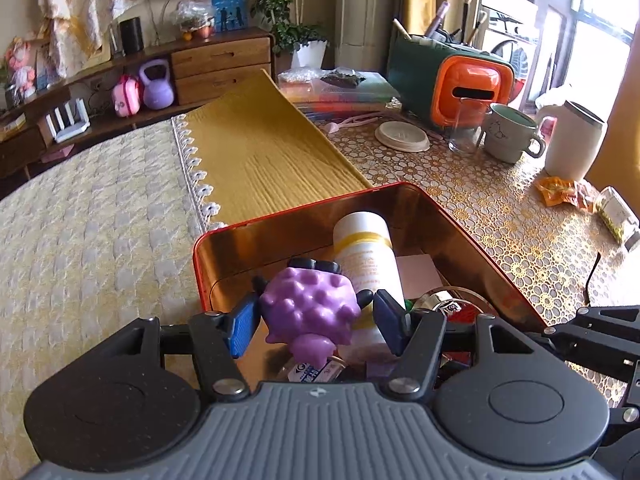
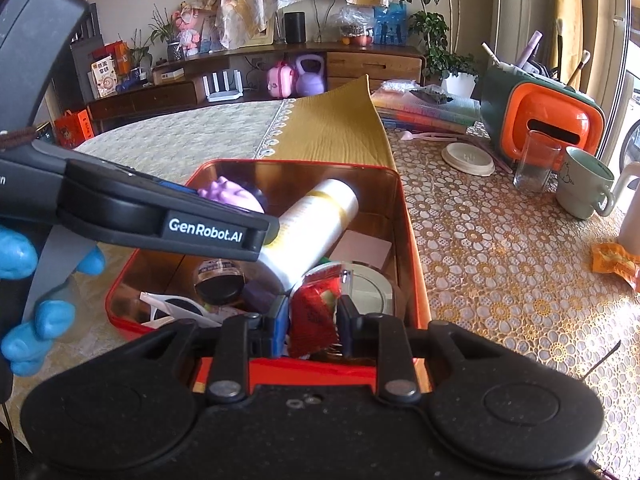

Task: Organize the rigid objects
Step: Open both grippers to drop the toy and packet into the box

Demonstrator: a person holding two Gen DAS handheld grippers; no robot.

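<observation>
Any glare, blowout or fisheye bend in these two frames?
Left wrist: window blown out at top right, sun patches on the tablecloth, tin walls mirror-like, sofa edge bowed. Right wrist: window strip overexposed, left gripper close and large across the tin, shelf curved; both sharp.

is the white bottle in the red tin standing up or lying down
Lying down, tilted: the white bottle leans across other items in the red tin, not upright.

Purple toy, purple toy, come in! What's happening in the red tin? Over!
Left gripper shut on purple toy over red tin. Right gripper shut on red packet. White bottle lying beneath.
</observation>
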